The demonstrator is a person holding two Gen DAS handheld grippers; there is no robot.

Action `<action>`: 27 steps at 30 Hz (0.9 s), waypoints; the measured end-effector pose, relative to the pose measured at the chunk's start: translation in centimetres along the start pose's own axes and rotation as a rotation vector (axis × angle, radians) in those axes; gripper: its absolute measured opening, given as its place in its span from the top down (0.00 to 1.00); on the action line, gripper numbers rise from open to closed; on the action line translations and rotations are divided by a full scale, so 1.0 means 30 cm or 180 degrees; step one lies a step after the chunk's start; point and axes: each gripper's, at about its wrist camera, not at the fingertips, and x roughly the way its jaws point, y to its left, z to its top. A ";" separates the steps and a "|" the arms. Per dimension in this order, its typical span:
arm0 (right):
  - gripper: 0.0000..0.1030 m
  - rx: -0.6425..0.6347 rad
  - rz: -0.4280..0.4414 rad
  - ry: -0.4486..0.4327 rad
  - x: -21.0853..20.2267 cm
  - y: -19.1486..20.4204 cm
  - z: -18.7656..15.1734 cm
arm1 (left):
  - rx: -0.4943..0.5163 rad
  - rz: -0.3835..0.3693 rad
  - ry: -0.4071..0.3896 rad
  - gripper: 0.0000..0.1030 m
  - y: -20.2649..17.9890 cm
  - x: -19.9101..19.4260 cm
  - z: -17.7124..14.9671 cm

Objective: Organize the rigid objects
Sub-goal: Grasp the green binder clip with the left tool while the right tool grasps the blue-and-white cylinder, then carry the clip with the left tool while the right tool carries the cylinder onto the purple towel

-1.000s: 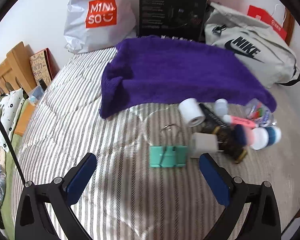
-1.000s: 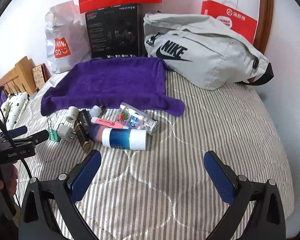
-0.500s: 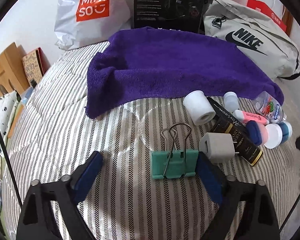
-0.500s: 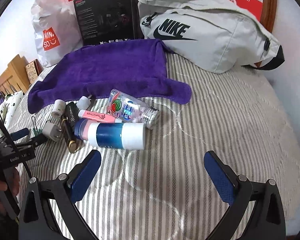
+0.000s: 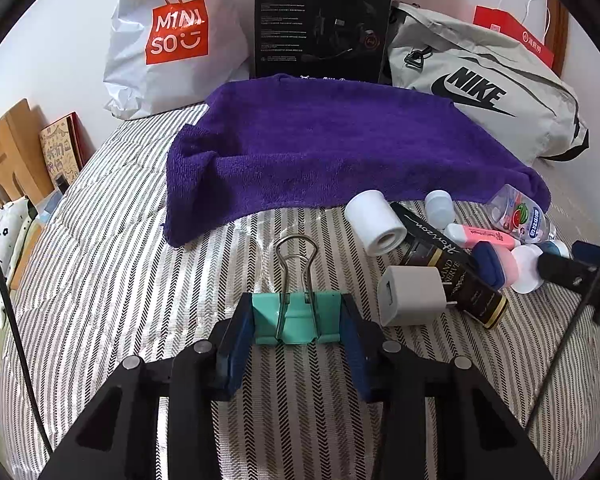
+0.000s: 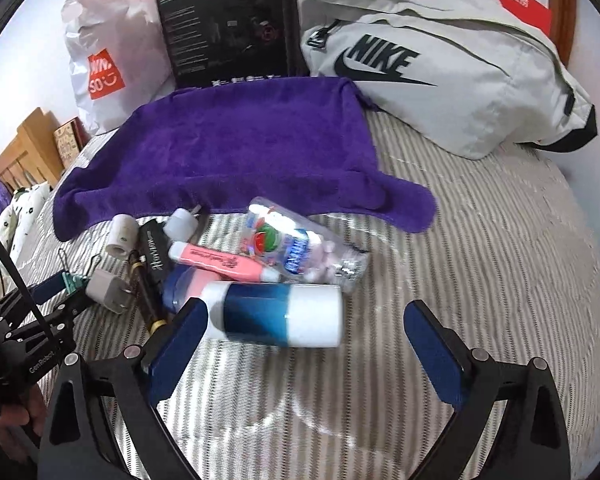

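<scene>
My left gripper (image 5: 297, 320) is shut on a teal binder clip (image 5: 296, 318) that lies on the striped bed; its wire handles point away from me. Right of it lie a white charger plug (image 5: 414, 296), a white tape roll (image 5: 376, 218), a black tube (image 5: 448, 260), a pink tube (image 5: 480, 234) and a clear candy bottle (image 5: 518, 214). My right gripper (image 6: 306, 338) is open over a blue and white cylinder (image 6: 276, 314) that lies between its fingers. The purple towel (image 6: 236, 148) is spread behind the pile.
A Miniso bag (image 5: 172, 36), a black box (image 5: 320, 24) and a grey Nike bag (image 6: 440, 72) stand against the wall behind the towel. A wooden headboard (image 5: 8, 156) and pillows are on the left. The bed's right side (image 6: 500, 248) is bare quilt.
My left gripper moved forward and closed on the binder clip. My right gripper moved forward and down until the blue and white cylinder lies between its open fingers.
</scene>
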 end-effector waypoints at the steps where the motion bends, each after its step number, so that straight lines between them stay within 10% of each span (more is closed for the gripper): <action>1: 0.05 -0.0008 0.0001 0.0012 0.006 0.004 0.001 | -0.0008 -0.0009 -0.0004 0.62 0.000 -0.001 -0.002; 27: 0.24 -0.0027 0.0078 -0.0048 -0.007 -0.041 -0.005 | -0.0157 -0.0036 -0.0017 0.62 0.038 -0.034 -0.004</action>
